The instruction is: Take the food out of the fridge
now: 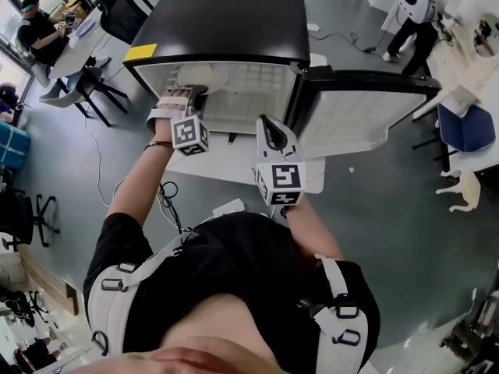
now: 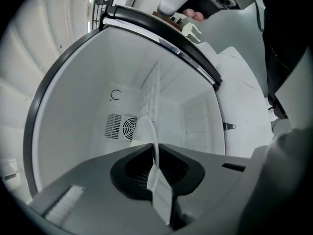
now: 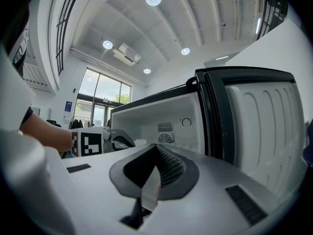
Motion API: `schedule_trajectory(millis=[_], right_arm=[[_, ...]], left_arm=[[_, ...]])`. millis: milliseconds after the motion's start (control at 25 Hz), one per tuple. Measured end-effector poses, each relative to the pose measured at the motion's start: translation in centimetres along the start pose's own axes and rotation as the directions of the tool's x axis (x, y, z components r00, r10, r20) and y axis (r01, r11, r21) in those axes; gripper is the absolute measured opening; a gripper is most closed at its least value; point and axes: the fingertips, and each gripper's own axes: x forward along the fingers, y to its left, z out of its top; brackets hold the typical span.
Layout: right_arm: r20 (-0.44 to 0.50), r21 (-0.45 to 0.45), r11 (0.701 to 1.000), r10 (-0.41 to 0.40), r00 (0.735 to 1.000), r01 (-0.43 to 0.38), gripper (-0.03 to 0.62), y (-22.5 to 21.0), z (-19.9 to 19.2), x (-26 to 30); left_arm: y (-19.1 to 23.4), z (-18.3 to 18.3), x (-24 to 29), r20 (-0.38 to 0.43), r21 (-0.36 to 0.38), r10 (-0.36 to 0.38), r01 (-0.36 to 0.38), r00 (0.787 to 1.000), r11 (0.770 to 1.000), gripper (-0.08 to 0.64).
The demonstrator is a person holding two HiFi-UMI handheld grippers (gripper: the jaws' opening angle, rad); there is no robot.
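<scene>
Left tongs (image 2: 154,151) pinch a white plate's (image 2: 147,130) rim inside the open fridge (image 1: 234,22) — right tongs (image 3: 155,151) pressed together, empty.

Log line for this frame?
left gripper: shut on plate, inside fridge | right gripper: shut, empty | stage: plate not yet out

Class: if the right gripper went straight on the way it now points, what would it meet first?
Probably the back wall of the fridge, near the round vent, since the right gripper aims into the open front. The left gripper and its plate lie left of that line; depth is unclear.
</scene>
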Motion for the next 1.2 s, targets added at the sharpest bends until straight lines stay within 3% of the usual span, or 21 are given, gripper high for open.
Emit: schedule_trajectory(millis=[240, 840, 1040, 1200], right_arm=[[-0.003, 0.002, 1.0, 0.012, 1.0, -0.012, 0.008, 0.7, -0.2, -0.1], [0.029, 0.001, 0.998, 0.06, 0.998, -0.06, 0.008, 3.2, 1.0, 0.2], [0.073, -0.083, 0.995, 0.056, 0.996, -0.049, 0.008, 4.6, 2.2, 0.5], [0.089, -0.087, 0.994, 0.074, 0.993, -0.066, 0.008, 5.2, 2.6, 0.8]], left_arm=[[0.5, 0.1, -1.7, -0.002, 0.015, 0.059, -0.059, 0.998, 0.998, 0.017], [0.9, 4.0, -9.3, 0.114, 0.063, 0.16, -0.168, 0.98, 0.984, 0.017], [0.6, 3.2, -12.5, 0.11, 0.068, 0.183, -0.191, 0.977, 0.979, 0.015], [-0.1, 2.5, -15.0, 0.101, 0.069, 0.186, -0.194, 0.977, 0.979, 0.017]])
